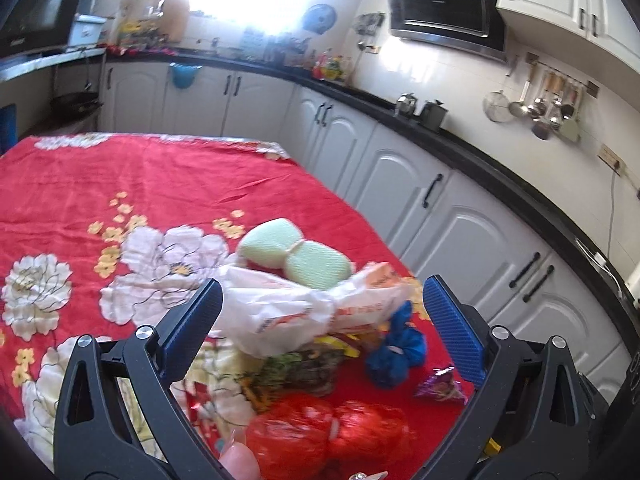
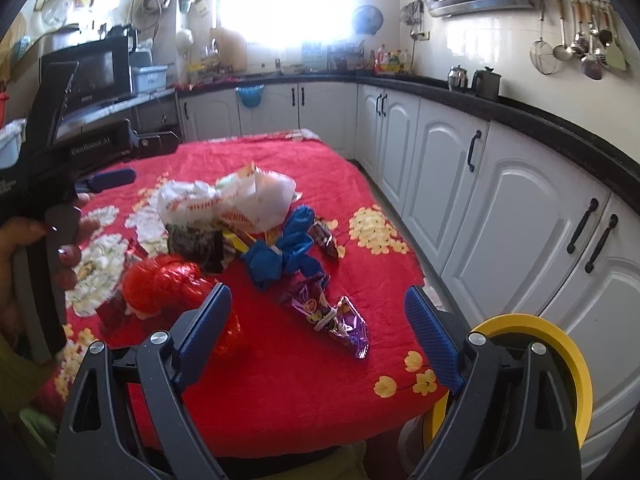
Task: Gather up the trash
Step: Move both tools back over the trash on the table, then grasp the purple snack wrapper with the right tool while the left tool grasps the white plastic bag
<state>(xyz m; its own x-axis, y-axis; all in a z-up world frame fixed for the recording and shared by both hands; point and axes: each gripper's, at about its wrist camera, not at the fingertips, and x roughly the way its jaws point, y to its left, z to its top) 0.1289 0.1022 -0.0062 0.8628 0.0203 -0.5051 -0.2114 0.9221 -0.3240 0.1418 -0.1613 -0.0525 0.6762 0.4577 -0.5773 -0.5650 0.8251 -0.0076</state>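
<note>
Trash lies piled on a table with a red flowered cloth (image 1: 120,176): a white printed plastic bag (image 1: 288,312) (image 2: 236,200), a knotted red bag (image 1: 328,436) (image 2: 172,284), a knotted blue bag (image 1: 394,354) (image 2: 286,250), a purple wrapper (image 1: 440,386) (image 2: 332,314), a dark crumpled wrapper (image 1: 296,368) (image 2: 196,246) and two pale green mesh pieces (image 1: 296,254). My left gripper (image 1: 322,302) hovers open just over the white bag. My right gripper (image 2: 318,306) is open above the purple wrapper. In the right wrist view the left gripper (image 2: 108,178), held by a hand (image 2: 68,256), reaches in from the left.
A yellow-rimmed bin (image 2: 560,364) stands beside the table's near right corner. White cabinets (image 2: 460,184) under a black counter (image 2: 560,128) run along the right and back. A microwave (image 2: 92,72) sits at the left.
</note>
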